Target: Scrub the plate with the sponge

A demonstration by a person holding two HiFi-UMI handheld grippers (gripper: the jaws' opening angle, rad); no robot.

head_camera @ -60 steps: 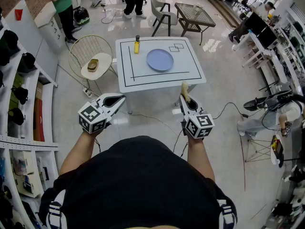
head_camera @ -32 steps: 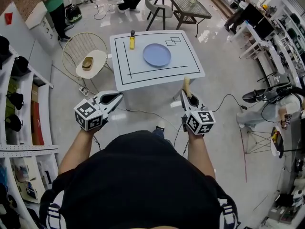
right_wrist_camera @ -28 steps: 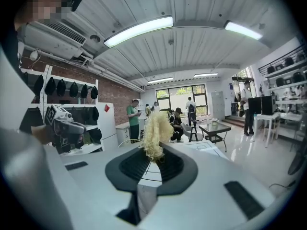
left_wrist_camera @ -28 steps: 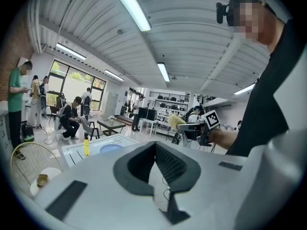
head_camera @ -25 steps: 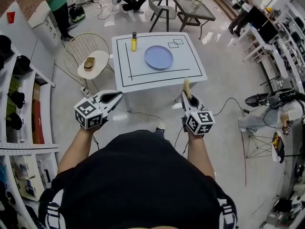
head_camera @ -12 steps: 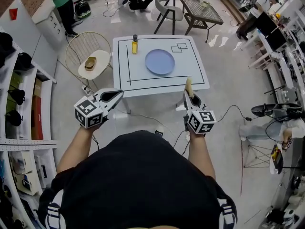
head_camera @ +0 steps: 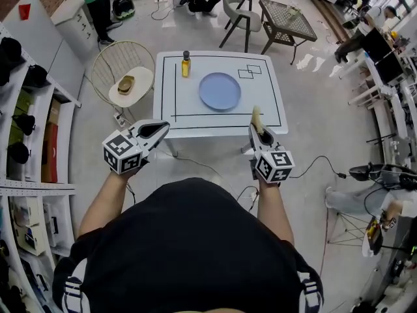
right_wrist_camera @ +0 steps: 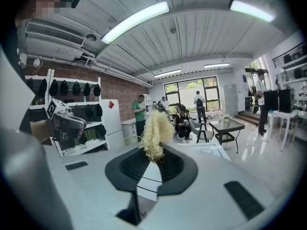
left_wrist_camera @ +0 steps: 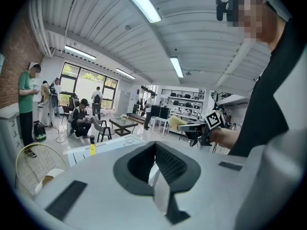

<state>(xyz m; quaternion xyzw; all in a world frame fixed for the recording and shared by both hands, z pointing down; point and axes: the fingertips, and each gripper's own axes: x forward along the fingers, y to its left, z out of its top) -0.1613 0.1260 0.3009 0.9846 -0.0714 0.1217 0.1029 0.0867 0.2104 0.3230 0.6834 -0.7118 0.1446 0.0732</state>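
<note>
A light blue plate (head_camera: pixel 219 90) lies on a white table (head_camera: pixel 267 103) marked with black lines, with a yellow bottle (head_camera: pixel 186 64) at its far left. Both grippers hang in front of the table's near edge, well short of the plate. My right gripper (head_camera: pixel 259 129) is shut on a yellow sponge (head_camera: pixel 257 117), whose shaggy top sticks up from the jaws in the right gripper view (right_wrist_camera: pixel 154 133). My left gripper (head_camera: pixel 164 126) is shut with nothing in it, and its dark pads (left_wrist_camera: pixel 165 162) meet in the left gripper view. The bottle (left_wrist_camera: pixel 92 147) shows there too.
A round wire chair (head_camera: pixel 127 83) with a brown object on its seat stands left of the table. Shelves (head_camera: pixel 32 122) with dark items line the left wall. A grey chair and a glass-topped side table (head_camera: pixel 287 19) stand behind, with people beyond. A cable runs under the table.
The table and plate have come closer and lower in the head view as the person steps toward them. Both grippers keep the same pose, the right one still holding the sponge.
</note>
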